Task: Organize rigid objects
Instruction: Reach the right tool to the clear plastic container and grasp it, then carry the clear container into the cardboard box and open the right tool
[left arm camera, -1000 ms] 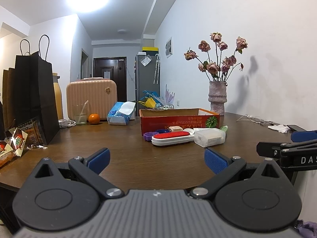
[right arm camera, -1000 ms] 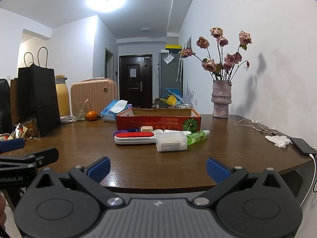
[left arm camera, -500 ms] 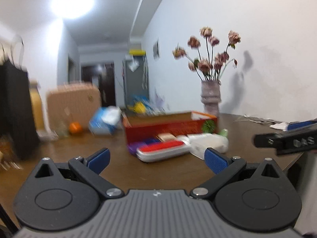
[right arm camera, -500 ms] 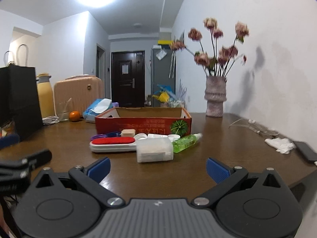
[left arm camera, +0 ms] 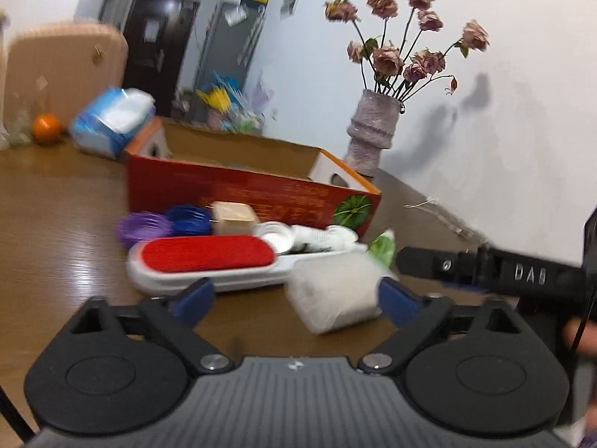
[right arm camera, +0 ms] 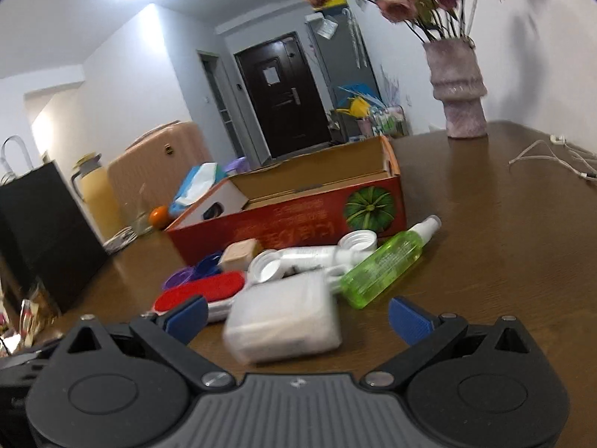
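Here both the left hand-held gripper [left arm camera: 294,300] and right hand-held gripper [right arm camera: 296,313] gape wide beside the translucent white plastic box [right arm camera: 283,321]; converging, they risk colliding.

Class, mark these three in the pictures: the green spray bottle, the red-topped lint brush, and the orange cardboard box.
green spray bottle [right arm camera: 384,266]: right wrist view, middle of its body.
red-topped lint brush [left arm camera: 205,253]: left wrist view, red pad.
orange cardboard box [right arm camera: 298,224]: right wrist view, printed front wall.

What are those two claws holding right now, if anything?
Nothing. The left claw and the right claw are both open, their blue pads spread apart. The white plastic box lies on the table in front of them, ungripped.
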Demonstrator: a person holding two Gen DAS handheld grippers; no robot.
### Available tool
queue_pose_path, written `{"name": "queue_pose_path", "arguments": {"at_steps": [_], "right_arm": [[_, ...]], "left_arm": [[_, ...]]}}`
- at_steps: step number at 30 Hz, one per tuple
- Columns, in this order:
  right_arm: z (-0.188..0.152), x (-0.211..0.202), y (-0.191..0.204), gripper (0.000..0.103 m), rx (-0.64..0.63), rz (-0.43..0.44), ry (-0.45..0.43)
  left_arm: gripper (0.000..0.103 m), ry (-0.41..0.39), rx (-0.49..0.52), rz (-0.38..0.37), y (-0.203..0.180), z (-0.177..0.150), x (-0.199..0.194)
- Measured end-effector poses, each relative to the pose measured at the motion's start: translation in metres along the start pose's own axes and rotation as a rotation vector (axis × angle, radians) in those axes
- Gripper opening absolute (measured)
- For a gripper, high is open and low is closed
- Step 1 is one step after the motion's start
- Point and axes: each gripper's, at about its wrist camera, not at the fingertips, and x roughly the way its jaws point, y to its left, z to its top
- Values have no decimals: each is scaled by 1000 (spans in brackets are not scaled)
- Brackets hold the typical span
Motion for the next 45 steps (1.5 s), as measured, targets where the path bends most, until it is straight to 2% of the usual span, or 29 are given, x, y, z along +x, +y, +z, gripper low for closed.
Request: {"name": "queue_pose_path", "arguments": {"at_steps": [1, 2, 3, 5, 7, 8, 9, 10, 11, 13, 17, 23, 26, 30, 34, 37, 41, 45], "right_arm": [[4, 5, -4, 96, 7, 6, 5], [9, 10, -8, 77, 16, 18, 13], [12, 14, -11, 57, 28, 26, 23], [17, 27, -19, 49, 65, 39, 55], [18, 41, -24, 49, 89, 53, 104], [16, 46, -25, 45, 93, 76, 122], [15, 49, -25, 40, 95, 94, 130], [13, 53, -25, 37, 103, 116, 149], [13, 55, -25, 36, 114, 132, 150], [11, 56, -19, 35, 108, 138, 151], [2, 43, -6, 32, 97, 148, 148], [-24, -1, 20, 32, 61, 165, 125], [-37, -22, 34, 32, 45, 185, 116], [-48, -41, 45, 32, 47, 188, 90], [-54, -49, 49, 32, 55, 182, 86], [-53, -53, 54, 32, 52, 193, 79], [-44, -57, 61, 32, 39, 201, 42], [-27, -43, 57, 32, 45, 198, 31]], "left_arm": [[81, 17, -19, -15, 0, 4, 11], [74, 45, -43, -19, 1, 8, 25], [71, 65, -60, -15, 3, 11, 34], [71, 96, -107, -8, 8, 14, 49], [71, 123, -172, -31, 16, 15, 59], [65, 131, -196, -46, 19, 14, 62], [55, 137, -215, -54, 21, 14, 65], [52, 132, -229, -71, 22, 13, 66], [41, 126, -238, -93, 24, 11, 66], [40, 117, -237, -79, 22, 11, 62], [40, 80, -164, -32, 10, 5, 36], [40, 10, -168, -19, 1, -12, -17], [40, -58, -149, -13, -5, -17, -47], [40, -84, -140, -30, -10, -23, -68], [40, -92, -154, -14, -11, -31, -76], [40, -127, -158, -16, -10, -30, -87], [40, -153, -148, -30, -10, -17, -87], [40, -194, -147, -80, -7, 7, -72]]}}
